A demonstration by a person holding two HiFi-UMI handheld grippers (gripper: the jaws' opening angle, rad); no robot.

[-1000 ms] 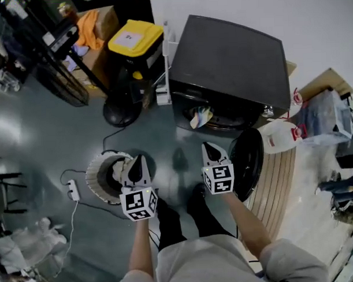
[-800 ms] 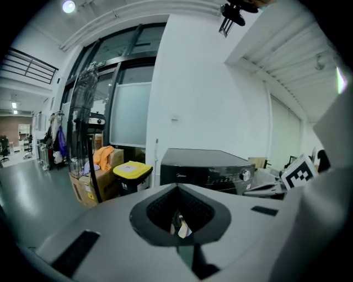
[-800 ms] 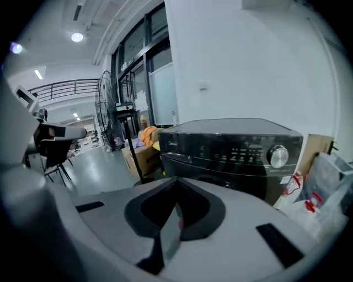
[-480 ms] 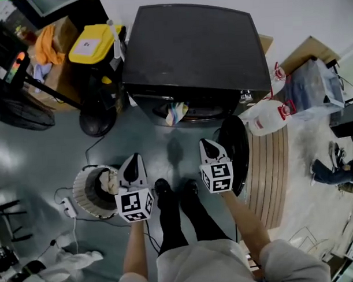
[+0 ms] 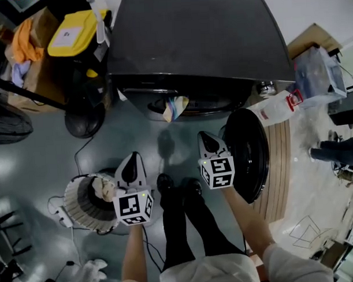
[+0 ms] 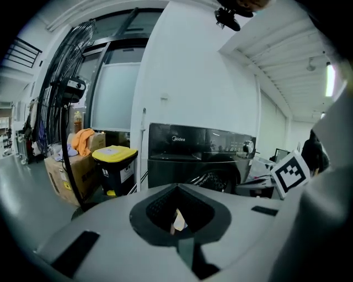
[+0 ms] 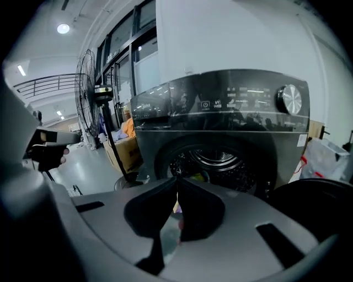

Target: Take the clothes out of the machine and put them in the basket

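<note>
The dark washing machine point(image 5: 196, 38) stands with its round door point(image 5: 246, 155) swung open to the right. A bunch of coloured clothes point(image 5: 174, 107) hangs over the lip of the drum opening point(image 7: 215, 162); more clothes point(image 7: 196, 177) lie inside. The round ribbed basket point(image 5: 81, 213) stands on the floor at the left, with a pale garment point(image 5: 103, 189) in it. My left gripper point(image 5: 130, 167) is shut and empty beside the basket's right rim. My right gripper point(image 5: 208, 141) is shut and empty, a short way in front of the drum. Both point at the machine point(image 6: 198, 160).
A yellow-lidded black bin point(image 5: 77, 34) and a cardboard box with orange cloth point(image 5: 26, 44) stand left of the machine. A fan base point(image 5: 83, 120) and a power strip with cable point(image 5: 57, 210) lie near the basket. A white jug point(image 5: 276, 108) and wooden slats point(image 5: 282, 174) are at the right.
Both grippers have come down and nearer to the machine's front. The machine and its open door now fill more of the head view. Both stay shut.
</note>
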